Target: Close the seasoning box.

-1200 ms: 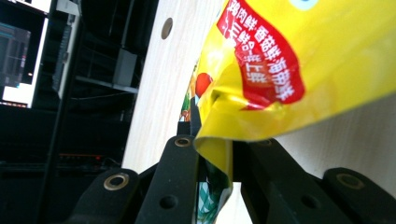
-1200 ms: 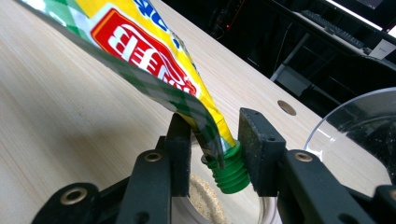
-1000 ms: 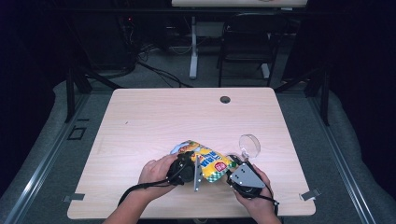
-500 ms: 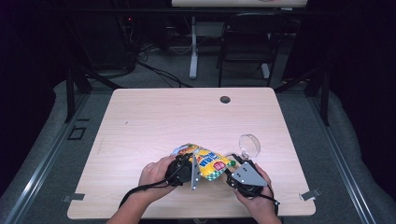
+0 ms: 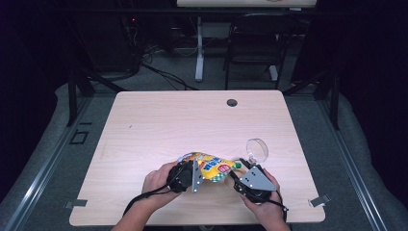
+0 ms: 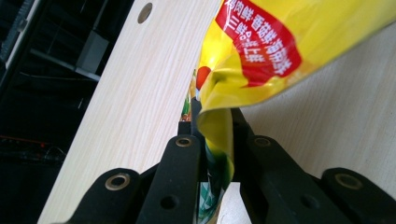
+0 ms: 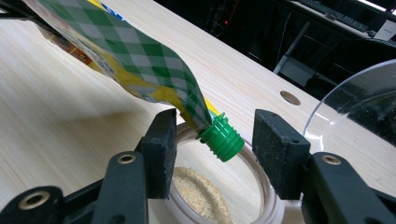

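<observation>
The left claw (image 6: pixel 217 154) is clamped on the bottom edge of a glossy yellow plastic pouch with red and green printing (image 6: pixel 280 51), the crimped seam pinched flat between its two black jaws. In the high view this left claw (image 5: pixel 188 176) lies low over the near part of the pale wooden tabletop (image 5: pixel 159 125), its hand (image 5: pixel 159 183) wrapped round the body from the left and the forearm coming in from the bottom edge.

The right claw (image 7: pixel 215 140) has just been opening: its jaws stand wide on either side of the pouch's ribbed green screw cap (image 7: pixel 223 140), and neither pad touches it. From above, the right claw (image 5: pixel 240 174) points toward the left one, with the right hand (image 5: pixel 264 204) behind it.

The pouch (image 5: pixel 211 165) hangs slanted between the two claws, cap end lowest, over a round clear container holding pale grains (image 7: pixel 205 196). A clear domed lid (image 5: pixel 257 150) stands just beyond it on the tabletop.
</observation>
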Available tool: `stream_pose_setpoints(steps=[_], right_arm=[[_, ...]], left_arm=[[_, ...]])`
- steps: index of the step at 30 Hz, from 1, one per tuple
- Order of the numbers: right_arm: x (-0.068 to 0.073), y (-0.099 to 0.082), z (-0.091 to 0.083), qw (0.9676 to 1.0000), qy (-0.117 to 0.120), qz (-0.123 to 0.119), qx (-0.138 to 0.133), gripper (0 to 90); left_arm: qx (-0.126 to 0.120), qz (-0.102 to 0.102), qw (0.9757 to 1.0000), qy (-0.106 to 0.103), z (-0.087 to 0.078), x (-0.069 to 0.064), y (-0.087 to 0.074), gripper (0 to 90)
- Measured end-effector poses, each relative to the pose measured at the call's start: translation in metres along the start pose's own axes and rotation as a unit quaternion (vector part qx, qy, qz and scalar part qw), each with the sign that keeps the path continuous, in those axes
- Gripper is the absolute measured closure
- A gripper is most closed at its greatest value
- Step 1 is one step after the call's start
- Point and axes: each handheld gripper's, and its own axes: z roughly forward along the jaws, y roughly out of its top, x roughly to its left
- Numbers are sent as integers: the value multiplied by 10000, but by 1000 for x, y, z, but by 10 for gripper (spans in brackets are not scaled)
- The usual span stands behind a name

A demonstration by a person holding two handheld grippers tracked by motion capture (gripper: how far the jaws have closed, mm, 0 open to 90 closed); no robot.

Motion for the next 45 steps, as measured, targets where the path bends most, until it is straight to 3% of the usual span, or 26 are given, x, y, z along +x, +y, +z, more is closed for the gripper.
stream_pose_setpoints(steps=[5, 7, 9, 16, 24, 32, 45], right_arm=[[-1, 0, 0, 10000, 17, 48, -3, 504], [-1, 0, 0, 10000, 37, 69, -2, 507], [-1, 0, 0, 10000, 47, 65, 1, 509], [-1, 0, 0, 9999, 57, 93, 9, 510], [0, 0, 0, 9999, 65, 106, -8, 510], [0, 0, 0, 9999, 78, 127, -31, 509], [0, 0, 0, 9998, 109, 165, -43, 508]], left_arm=[[8, -77, 9999, -77, 2, 0, -3, 876], [-14, -245, 9995, -194, 4, 0, -6, 877], [-42, -263, 9994, -227, 5, 0, -7, 878], [-166, -627, 9967, -485, 10, 1, -15, 886], [-231, -777, 9951, -566, 11, 2, -18, 888], [-292, -1174, 9898, -759, 12, 7, -24, 889], [-342, -1606, 9819, -946, 14, 15, -28, 890]])
